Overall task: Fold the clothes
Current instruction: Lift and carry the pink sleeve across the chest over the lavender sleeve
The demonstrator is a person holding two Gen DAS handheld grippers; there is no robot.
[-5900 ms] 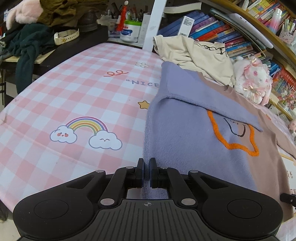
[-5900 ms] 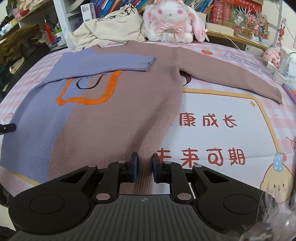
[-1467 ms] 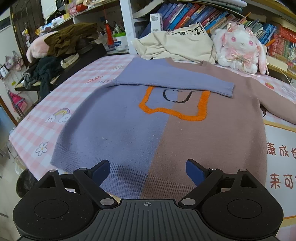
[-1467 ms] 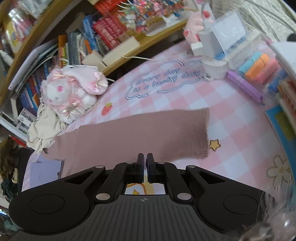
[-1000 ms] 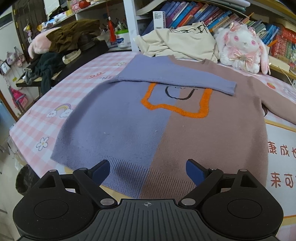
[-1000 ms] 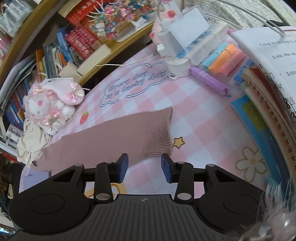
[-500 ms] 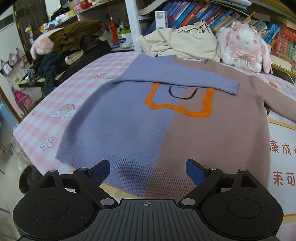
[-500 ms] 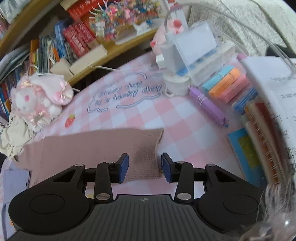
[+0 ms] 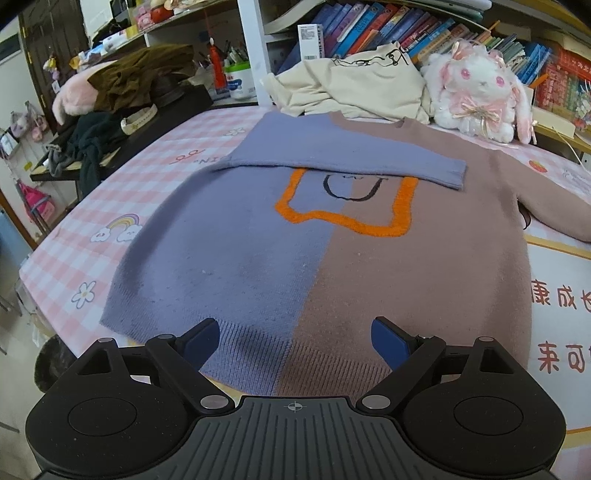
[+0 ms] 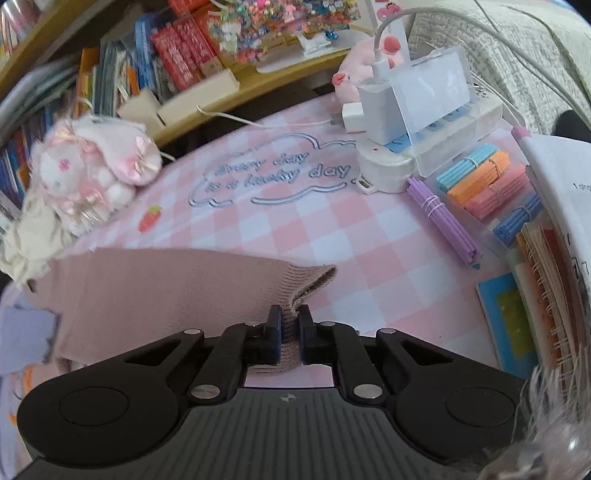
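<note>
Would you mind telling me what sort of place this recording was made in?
Most likely a child's bedroom or study at home. Crowded bookshelves stand behind a table with a pink checked cartoon cloth, a plush bunny sits beside spare clothes, and bundled counting sticks lie nearby.

A pink checked tablecloth (image 10: 295, 236) carries the outlined slogan "Every day is a lucky day" (image 10: 273, 173) at its far side, inside a cloud shape. Toward the right, red Chinese characters "康成长" (image 9: 561, 299) and, nearer, "来可" (image 9: 563, 358) stand on its cream panel. At far left, partly hidden lettering beside the purple-and-brown sweater (image 9: 332, 236) cannot be read.
</note>
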